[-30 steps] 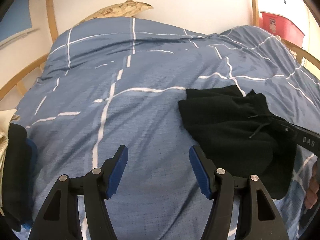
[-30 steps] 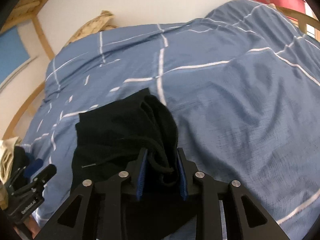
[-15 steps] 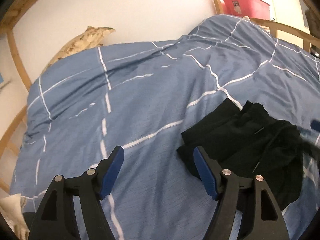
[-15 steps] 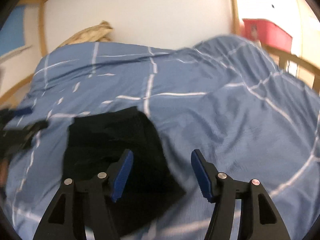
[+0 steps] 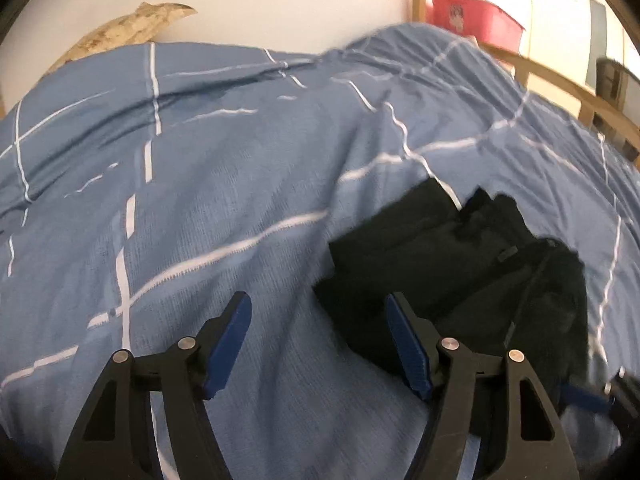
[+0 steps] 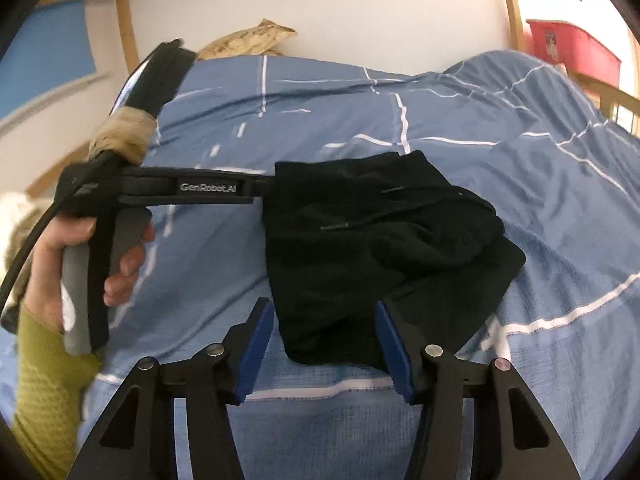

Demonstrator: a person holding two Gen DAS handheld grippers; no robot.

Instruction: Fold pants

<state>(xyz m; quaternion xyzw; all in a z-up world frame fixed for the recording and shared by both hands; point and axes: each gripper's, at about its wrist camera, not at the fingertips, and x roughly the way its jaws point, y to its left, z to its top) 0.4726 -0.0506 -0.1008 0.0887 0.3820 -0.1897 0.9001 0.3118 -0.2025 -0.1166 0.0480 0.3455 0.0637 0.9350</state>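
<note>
Covering the bed, blue white-lined duvet (image 5: 224,184) under folded black pants (image 6: 380,248); left gripper (image 5: 318,332) fingers apart, right gripper (image 6: 324,344) fingers closing, empty.

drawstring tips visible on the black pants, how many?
2. Both lie on the folded black fabric pants on the blue checked duvet: one metal-tipped drawstring end nearer the left side, the other above it. More may be tucked under the folds.

We are in a home bedroom: ahead of the gripper (image 5: 318,338) spreads a bed (image 5: 240,184) under a blue checked duvet, a patterned pillow (image 5: 124,34) against the white wall beyond it, a wooden bed frame (image 5: 560,88) and a red storage box (image 5: 476,18) to the far right.
</note>
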